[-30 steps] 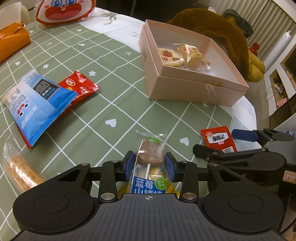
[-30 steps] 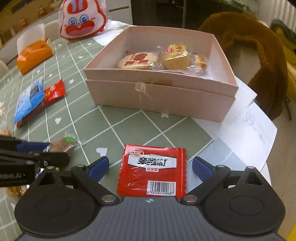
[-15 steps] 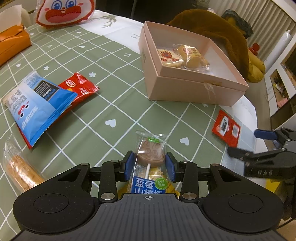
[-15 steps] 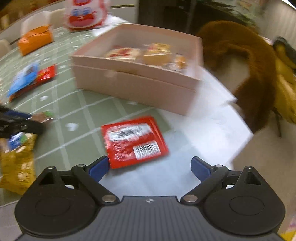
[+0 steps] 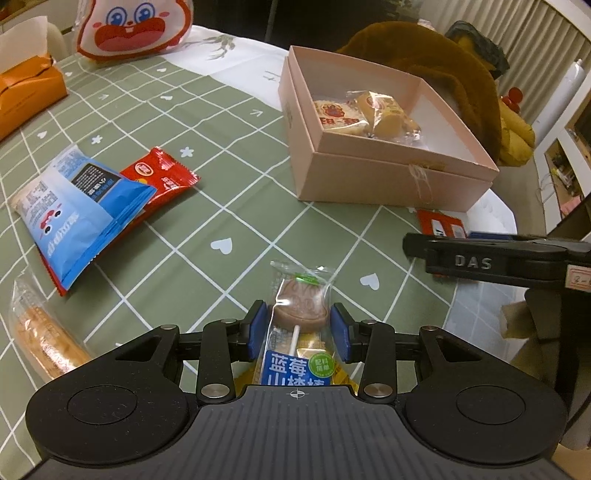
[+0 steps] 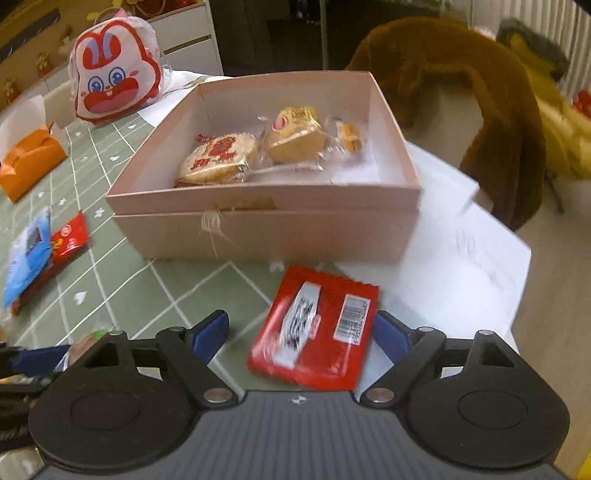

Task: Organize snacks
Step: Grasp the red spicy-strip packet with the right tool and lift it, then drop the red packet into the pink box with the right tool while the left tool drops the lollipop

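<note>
The flat red foil snack packet [image 6: 317,330] has slid and turned closer to the open pink cardboard box [image 6: 266,229]. It lies between the right gripper's [image 6: 300,334] wide jaws. The left gripper [image 5: 298,330] pinches a clear-wrapped lollipop [image 5: 300,314] nearer the desk [image 5: 207,122] edge.

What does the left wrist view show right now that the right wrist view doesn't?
Left only: the left hand-held gripper shut on the lollipop, and a bread roll at the left edge.

Right only: the right hand-held gripper open around the red packet, plus a third small snack in the box.

Both: pink box with two wrapped pastries, blue bag, bunny bag, orange box.
</note>
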`<state>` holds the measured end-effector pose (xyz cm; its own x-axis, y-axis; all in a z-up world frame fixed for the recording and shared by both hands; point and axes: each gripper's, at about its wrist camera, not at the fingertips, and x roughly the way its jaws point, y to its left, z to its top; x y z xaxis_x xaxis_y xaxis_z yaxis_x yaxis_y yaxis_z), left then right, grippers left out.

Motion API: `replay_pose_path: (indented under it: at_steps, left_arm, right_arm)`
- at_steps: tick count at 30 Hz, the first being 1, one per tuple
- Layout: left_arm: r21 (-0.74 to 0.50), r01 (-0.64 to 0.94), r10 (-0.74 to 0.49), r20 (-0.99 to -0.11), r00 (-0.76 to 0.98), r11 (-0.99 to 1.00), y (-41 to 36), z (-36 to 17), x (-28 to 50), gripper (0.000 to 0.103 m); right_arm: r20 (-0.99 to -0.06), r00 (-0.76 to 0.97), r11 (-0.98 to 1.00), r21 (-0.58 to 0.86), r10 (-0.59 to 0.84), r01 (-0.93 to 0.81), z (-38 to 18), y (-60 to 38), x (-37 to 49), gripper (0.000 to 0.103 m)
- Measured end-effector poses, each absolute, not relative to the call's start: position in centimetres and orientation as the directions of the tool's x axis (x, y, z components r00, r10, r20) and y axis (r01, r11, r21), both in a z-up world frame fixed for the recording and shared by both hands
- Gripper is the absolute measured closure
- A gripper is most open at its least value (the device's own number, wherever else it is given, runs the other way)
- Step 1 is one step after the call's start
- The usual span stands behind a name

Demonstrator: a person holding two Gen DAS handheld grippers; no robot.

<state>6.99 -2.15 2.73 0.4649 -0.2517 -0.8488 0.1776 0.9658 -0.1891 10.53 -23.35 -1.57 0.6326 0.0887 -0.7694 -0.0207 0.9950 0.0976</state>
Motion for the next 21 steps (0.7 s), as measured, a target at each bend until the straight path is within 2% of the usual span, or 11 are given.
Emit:
replay_pose_path:
  at_steps: [2,4,16,18,21]
  left_arm:
    - [-0.189,0.175,-0.250,-0.848,0.467,0.966,-2.2,2.7,7.0,0.060]
    - [-0.189,0.175,-0.250,-0.847,0.468,0.966,-2.1,2.7,7.0,0.060]
    - [-0.190,0.161,-0.245,-0.837,0.489,0.969,-2.1,2.7,6.6,0.061]
    - [-0.204,0.145,-0.250,-0.832,0.495,0.968,-2.0,2.7,6.5,0.062]
    - [-0.278,0.157,-0.319,-0.791,0.522,0.948,-1.6,3.6,6.0,0.062]
  right_arm:
    - [-0.755,0.649,0.996,0.065,0.094,-0.068,-1.6,-22.8,10.0,0.033]
    - [-0.744,0.658,0.992,0.050,0.114,-0.116,-1.6,-22.7,9.4,0.041]
    - [-0.782,0.600,0.984,0.092,0.167,-0.153,-0.1,-23.6,6.3,0.049]
    - [-0.774,0.608,0.982,0.103,0.179,-0.158,0.6,-23.9,5.6,0.050]
    - [-0.750,0.631,0.979,0.118,0.196,-0.164,2.5,-24.6,4.8,0.051]
